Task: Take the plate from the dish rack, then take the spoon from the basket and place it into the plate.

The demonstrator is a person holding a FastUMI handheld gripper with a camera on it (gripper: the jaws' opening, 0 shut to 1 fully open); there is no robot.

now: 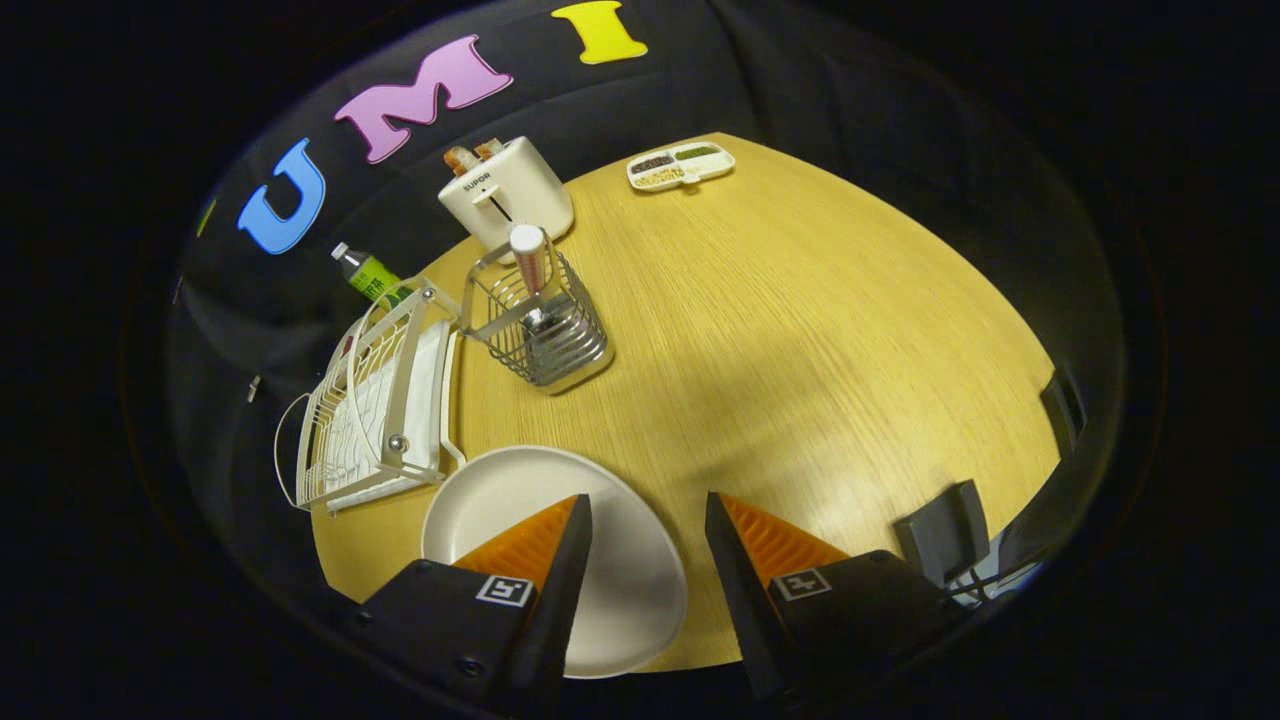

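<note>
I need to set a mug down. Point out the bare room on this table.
Biggest free patch: bare table from the basket across to the far tray, and ahead of the open gripper. Crowded: rack, basket, toaster and plate cluster together, the plate partly under one finger.

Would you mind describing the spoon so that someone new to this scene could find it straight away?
Start at the white dish rack at the table's edge; right beside it, in front of the toaster, stands a wire basket. The spoon stands upright in it, well beyond the open gripper and the plate. It is the only thing in the basket, its pale handle end poking above the rim.
</note>
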